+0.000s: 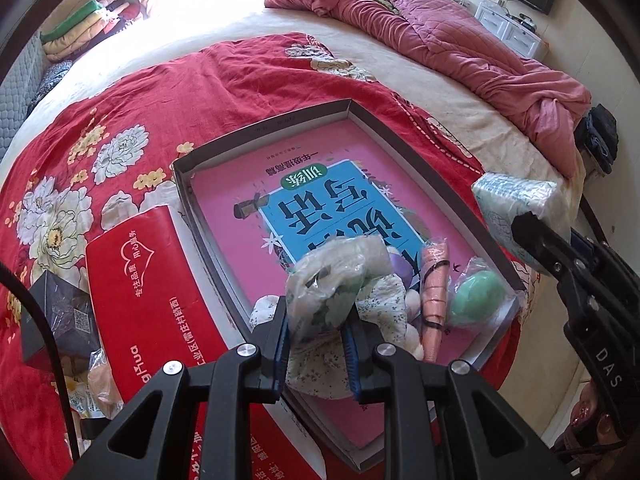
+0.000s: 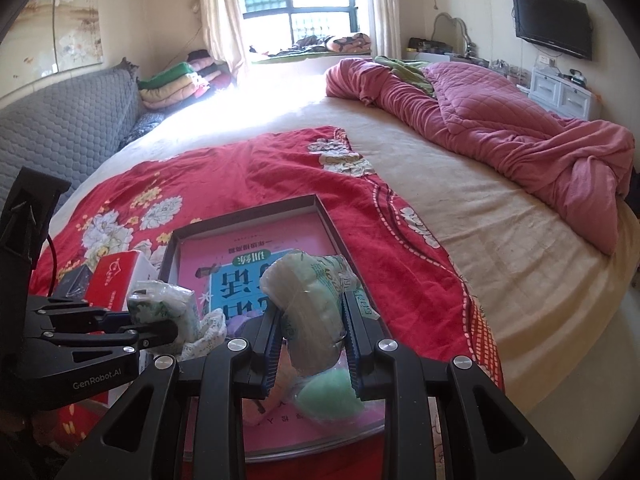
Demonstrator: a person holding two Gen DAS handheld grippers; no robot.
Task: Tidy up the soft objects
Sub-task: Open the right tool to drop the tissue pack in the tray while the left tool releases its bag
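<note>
Fingers (image 1: pixel 280 332) around crinkled floral packet (image 1: pixel 324 292)

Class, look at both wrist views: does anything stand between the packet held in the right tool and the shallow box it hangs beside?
Nothing visible blocks it. The right tool grips a tissue packet above the box, whose far half lies bare. Near its front edge sit a green egg-shaped toy and a peach roll, so drop farther in.
</note>
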